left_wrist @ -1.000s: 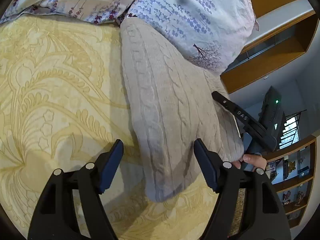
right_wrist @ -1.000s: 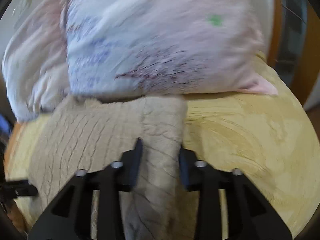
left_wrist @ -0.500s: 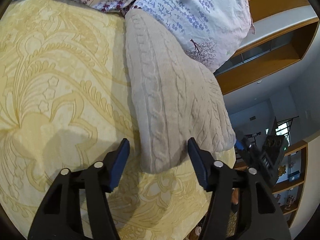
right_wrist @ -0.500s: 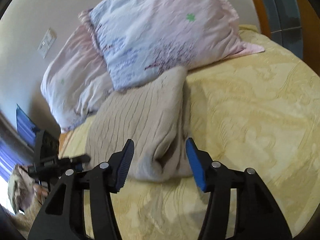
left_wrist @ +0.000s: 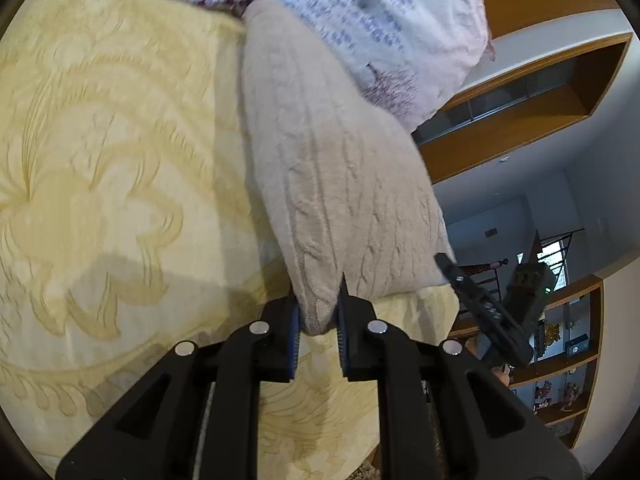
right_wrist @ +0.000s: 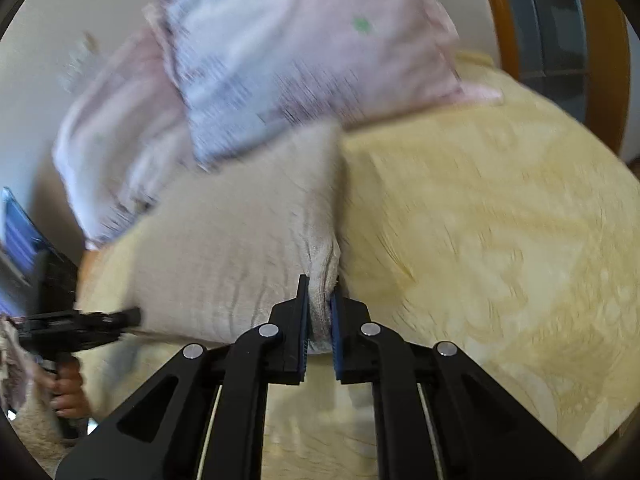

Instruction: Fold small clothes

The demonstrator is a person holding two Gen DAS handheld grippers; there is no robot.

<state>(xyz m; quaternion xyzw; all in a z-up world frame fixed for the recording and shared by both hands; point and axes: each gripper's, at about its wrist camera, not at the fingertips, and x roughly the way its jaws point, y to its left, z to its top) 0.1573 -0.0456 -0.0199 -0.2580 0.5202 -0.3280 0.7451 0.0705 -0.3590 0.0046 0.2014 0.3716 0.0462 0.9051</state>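
A beige cable-knit sweater [left_wrist: 328, 168] lies folded on the yellow patterned bedspread [left_wrist: 100, 160], its far end against the pillows. My left gripper [left_wrist: 318, 312] is shut on the sweater's near corner. My right gripper [right_wrist: 320, 308] is shut on the sweater's [right_wrist: 240, 248] other near corner, where the cloth bunches between the blue pads. Each gripper shows in the other's view: the right one [left_wrist: 492, 308] at the right, the left one [right_wrist: 80, 324] at the left with a hand on it.
Floral pillows [left_wrist: 380, 20] lie at the head of the bed, also in the right wrist view [right_wrist: 288, 60]. A wooden headboard [right_wrist: 496, 12] and wooden shelving [left_wrist: 520, 96] stand beyond. The bed's edge [left_wrist: 432, 312] is near the left gripper.
Both grippers were open around the sweater's near edge half a second ago. Now both have closed on its near corners. The right wrist view is blurred with motion.
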